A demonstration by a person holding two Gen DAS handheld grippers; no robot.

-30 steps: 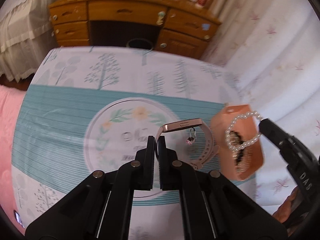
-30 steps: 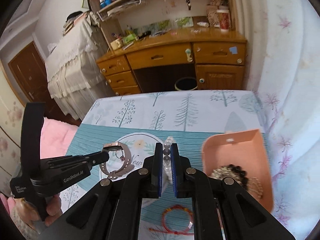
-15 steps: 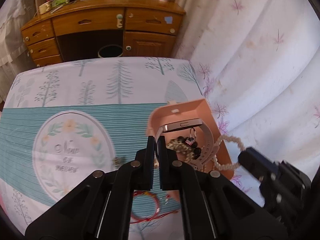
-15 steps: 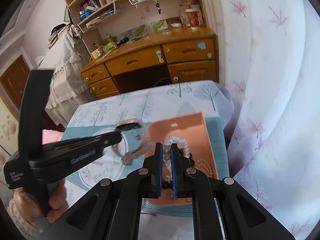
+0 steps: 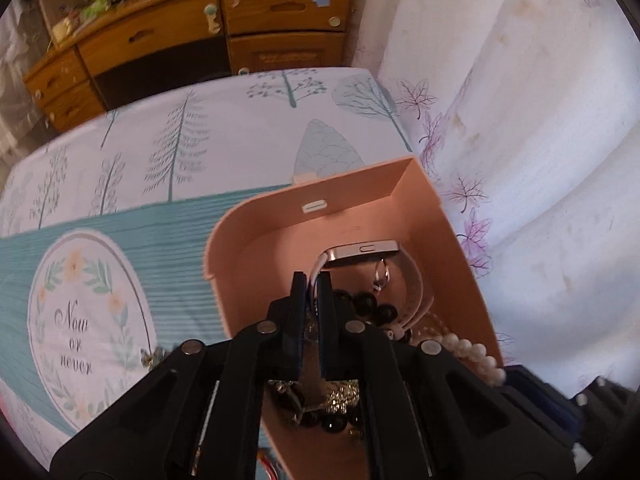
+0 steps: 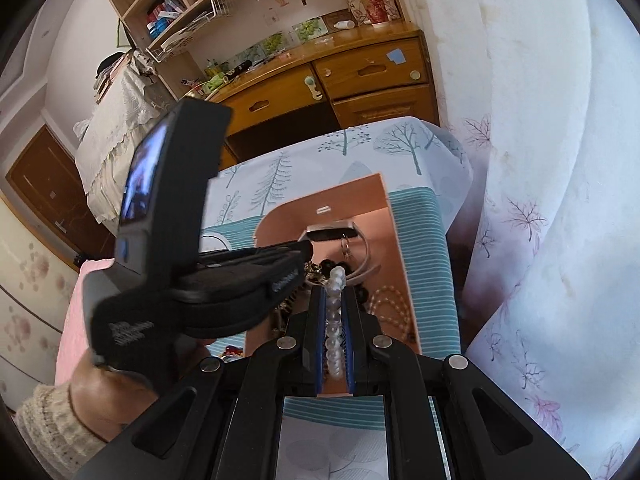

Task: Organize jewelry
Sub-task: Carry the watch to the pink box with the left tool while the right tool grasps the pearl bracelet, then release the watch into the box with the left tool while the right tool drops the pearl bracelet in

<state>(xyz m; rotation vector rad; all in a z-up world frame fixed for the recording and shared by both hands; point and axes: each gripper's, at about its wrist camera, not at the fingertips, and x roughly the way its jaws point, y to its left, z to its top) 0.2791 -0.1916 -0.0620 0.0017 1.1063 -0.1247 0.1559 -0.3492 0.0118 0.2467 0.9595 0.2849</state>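
The watch [image 5: 362, 249] hangs over the pink box [image 5: 256, 264], its strap pinched between the nearly closed jaws of the left gripper [image 5: 311, 280]. The rose-gold case sits just ahead of the jaw tips, side-on, and the pale strap loops down to the right of them. A small ring [image 5: 380, 276] dangles beneath the case, just beyond the jaws. Below and right of the tips lie black beads [image 5: 370, 304] on the box floor; more dark beads and something glittery show under the fingers, nearer the camera.

The pearl bracelet [image 6: 334, 312] runs in a line between the jaws of the right gripper [image 6: 333, 300], which are closed onto it; its top beads stick out past the tips. In the left view the same pearls [image 5: 468, 352] show at the box's near right rim. This gripper also hovers over the box [image 6: 394, 264]. Ahead of its tips is the watch [image 6: 332, 234], and to their right a peach bead strand [image 6: 390, 304] lies inside the box. To their left, the left gripper's body [image 6: 192, 248] reaches in, held by a hand [image 6: 108, 396] in a knit cuff.

The box rests on a tablecloth [image 5: 160, 152] printed with trees, with a round "Now or never" emblem [image 5: 76, 328] left of the left jaws. A wooden desk [image 5: 192, 36] stands beyond, and a floral curtain [image 5: 520, 120] hangs to the right.
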